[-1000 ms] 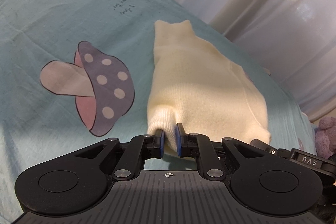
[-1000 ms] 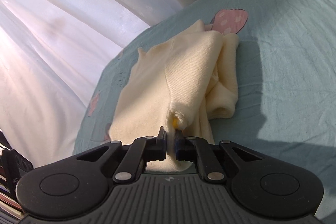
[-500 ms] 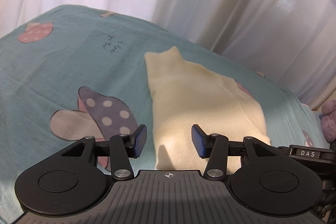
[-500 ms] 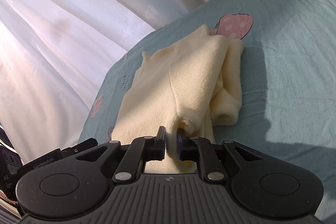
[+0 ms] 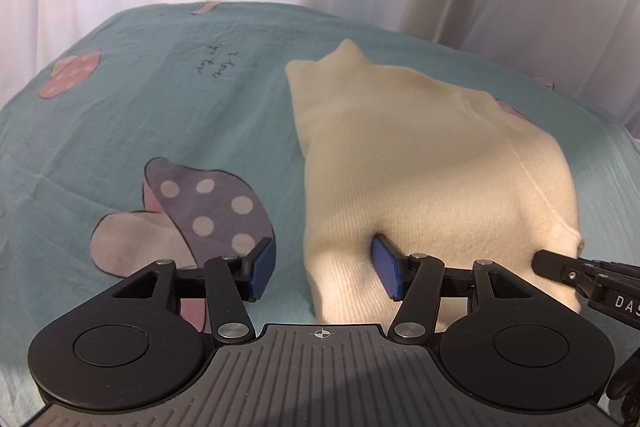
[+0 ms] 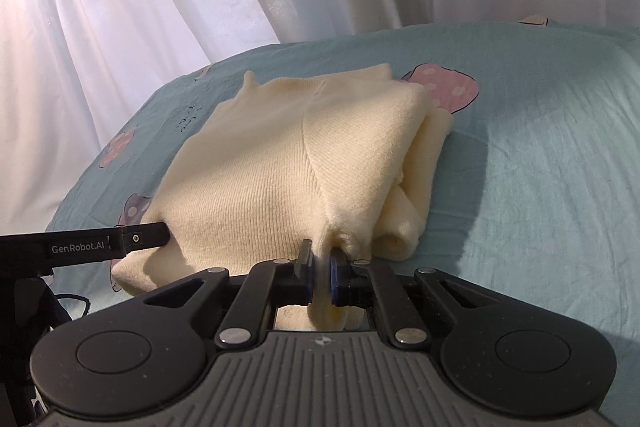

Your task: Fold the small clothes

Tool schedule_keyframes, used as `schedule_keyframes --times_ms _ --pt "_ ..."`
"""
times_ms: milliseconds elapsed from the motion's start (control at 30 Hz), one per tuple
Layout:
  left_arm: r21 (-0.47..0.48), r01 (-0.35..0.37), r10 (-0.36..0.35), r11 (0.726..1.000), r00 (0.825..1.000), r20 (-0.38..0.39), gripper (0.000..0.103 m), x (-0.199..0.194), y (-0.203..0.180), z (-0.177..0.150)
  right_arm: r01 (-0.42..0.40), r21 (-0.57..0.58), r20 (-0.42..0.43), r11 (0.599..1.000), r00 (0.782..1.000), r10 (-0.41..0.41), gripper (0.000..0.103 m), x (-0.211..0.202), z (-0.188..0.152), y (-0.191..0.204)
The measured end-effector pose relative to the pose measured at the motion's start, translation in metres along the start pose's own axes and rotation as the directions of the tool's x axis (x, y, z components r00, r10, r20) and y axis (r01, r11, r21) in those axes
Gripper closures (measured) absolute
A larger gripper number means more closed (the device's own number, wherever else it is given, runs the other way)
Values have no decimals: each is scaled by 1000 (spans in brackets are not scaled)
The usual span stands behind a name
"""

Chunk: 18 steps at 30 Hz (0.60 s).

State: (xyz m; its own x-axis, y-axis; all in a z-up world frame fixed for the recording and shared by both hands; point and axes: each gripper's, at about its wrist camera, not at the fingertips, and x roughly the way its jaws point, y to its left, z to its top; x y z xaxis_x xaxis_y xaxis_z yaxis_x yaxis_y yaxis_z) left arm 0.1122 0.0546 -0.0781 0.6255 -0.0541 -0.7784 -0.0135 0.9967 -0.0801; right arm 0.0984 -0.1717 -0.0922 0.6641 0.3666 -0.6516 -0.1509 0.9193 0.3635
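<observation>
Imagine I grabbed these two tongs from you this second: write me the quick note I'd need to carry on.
Left tongs: open, holding nothing, one pad pressed against the near edge of the cream sweater.
Right tongs: shut on the sweater's near right corner.
The sweater lies on the teal mushroom-print sheet, folded over on itself with layers bunched along its right side.
Done: at least one fold, and the left corner is released.
Left: release the right corner, tidy the bunched side, probably fold again.
</observation>
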Motion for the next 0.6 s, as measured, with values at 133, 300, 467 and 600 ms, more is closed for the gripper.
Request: schedule_keyframes --times_ms 133,300,467,600 --pt "-30 -8 7 1000 1000 -27 38 -3 9 -6 1 -6 -21 1000 1000 -1 97 -8 -1 2" --pt "-24 -44 42 999 997 -70 29 -17 18 -14 42 19 -103 999 994 -40 87 -26 -3 10" --pt "55 -41 46 998 993 -106 24 -35 17 -31 155 -74 -204 985 965 -167 32 -36 -17 25" --pt "84 -40 51 996 991 -128 19 -38 10 -40 102 -30 -262 994 959 -107 18 -37 -24 30"
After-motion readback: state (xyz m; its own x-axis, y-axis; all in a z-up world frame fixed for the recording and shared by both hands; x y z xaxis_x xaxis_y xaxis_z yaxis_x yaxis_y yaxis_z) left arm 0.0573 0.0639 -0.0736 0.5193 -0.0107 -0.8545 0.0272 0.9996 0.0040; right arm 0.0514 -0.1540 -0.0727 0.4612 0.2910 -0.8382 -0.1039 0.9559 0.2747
